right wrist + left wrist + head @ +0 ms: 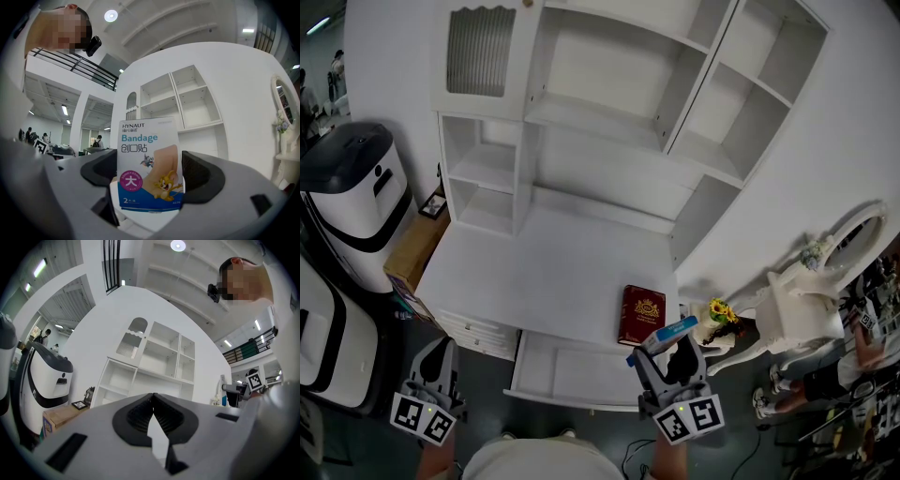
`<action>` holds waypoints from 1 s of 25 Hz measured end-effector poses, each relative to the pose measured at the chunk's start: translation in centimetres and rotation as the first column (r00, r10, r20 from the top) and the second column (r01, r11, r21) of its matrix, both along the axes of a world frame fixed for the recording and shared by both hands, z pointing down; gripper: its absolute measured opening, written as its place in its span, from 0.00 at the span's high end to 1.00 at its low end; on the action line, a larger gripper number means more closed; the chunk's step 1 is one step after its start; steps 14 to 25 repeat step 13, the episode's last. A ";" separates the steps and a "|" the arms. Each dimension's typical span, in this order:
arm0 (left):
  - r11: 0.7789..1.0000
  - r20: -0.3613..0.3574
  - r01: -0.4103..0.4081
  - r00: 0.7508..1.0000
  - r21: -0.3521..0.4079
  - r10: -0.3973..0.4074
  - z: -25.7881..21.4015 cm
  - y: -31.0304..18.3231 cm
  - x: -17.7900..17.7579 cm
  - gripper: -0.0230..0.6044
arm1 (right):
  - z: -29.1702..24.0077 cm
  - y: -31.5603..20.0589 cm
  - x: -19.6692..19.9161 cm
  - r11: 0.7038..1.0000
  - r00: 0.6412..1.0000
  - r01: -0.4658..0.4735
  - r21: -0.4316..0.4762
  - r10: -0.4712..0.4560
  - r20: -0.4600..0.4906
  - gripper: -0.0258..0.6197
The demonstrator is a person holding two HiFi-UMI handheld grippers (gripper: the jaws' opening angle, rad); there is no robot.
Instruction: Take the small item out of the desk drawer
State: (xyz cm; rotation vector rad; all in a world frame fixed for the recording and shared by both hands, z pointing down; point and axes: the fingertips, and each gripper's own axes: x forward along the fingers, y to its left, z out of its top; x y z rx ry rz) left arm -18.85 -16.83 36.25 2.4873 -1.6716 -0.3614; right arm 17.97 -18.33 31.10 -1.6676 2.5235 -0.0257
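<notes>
A small bandage box (149, 164), white and blue with cartoon print, stands upright between the jaws of my right gripper (150, 174), which is shut on it. In the head view the right gripper (667, 343) holds the box (668, 331) in the air above the right end of the open white desk drawer (546, 397). The part of the drawer that shows looks bare. My left gripper (439, 352) hangs low at the left of the desk, away from the drawer. Its dark pads meet at the tips (153, 398) with nothing between them.
A red book (641, 315) lies on the white desktop (544, 272) just behind the drawer. A white hutch (609, 122) of empty shelves rises at the back. A white-and-black machine (356, 202) and a cardboard box (414, 248) stand left; a white ornate mirror stand (811, 300) and flowers (720, 312) right.
</notes>
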 end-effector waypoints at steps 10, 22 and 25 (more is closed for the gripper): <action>1.000 0.002 0.013 1.000 -0.001 -0.013 0.0 0.6 1.0 0.94 | 0.0 0.0 0.7 1.000 1.000 0.014 -0.001 -0.014 0.001 0.29; 1.000 0.002 0.016 1.000 -0.002 -0.016 -0.1 0.9 1.3 0.94 | 0.0 0.2 1.0 1.000 1.000 0.017 -0.002 -0.017 0.001 0.29; 1.000 0.002 0.016 1.000 -0.002 -0.016 -0.1 0.9 1.3 0.94 | 0.0 0.2 1.0 1.000 1.000 0.017 -0.002 -0.017 0.001 0.29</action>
